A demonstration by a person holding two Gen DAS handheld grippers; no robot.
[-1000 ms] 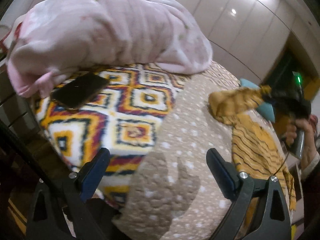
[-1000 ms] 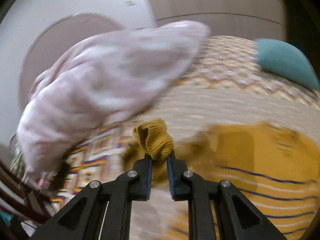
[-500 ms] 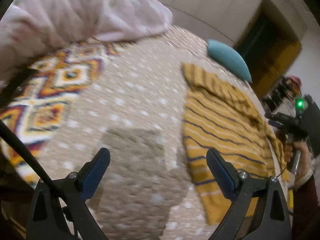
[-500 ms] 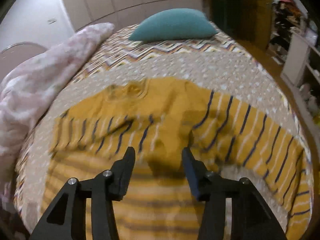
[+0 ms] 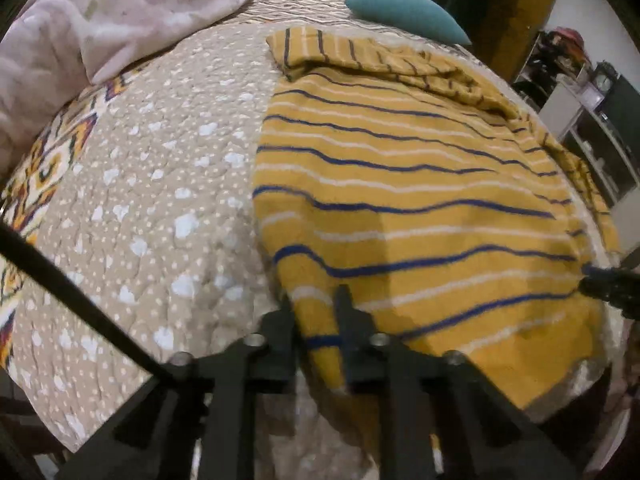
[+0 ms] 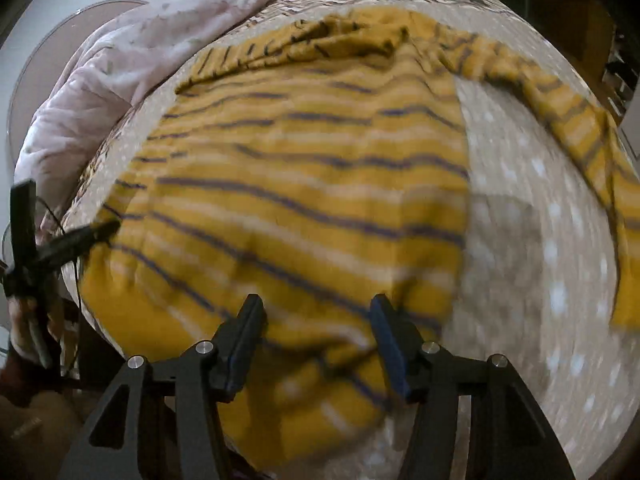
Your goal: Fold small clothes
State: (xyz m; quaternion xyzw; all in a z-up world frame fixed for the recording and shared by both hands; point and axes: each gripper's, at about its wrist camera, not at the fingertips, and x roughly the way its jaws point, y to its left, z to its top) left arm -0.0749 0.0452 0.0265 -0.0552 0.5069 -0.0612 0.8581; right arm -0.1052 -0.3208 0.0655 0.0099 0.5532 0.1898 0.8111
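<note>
The sweater (image 5: 400, 184) lies flat on the bedspread (image 5: 160, 184), ahead of both grippers; the pillow (image 5: 404, 12) sits beyond it, the bunched blanket (image 5: 100, 28) ahead-left, apparently clear of it.

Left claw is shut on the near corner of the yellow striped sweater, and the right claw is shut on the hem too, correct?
Not quite. The left claw is shut on the yellow striped sweater, but the right wrist view shows the right claw open, its fingers spread over the hem without pinching it.
</note>
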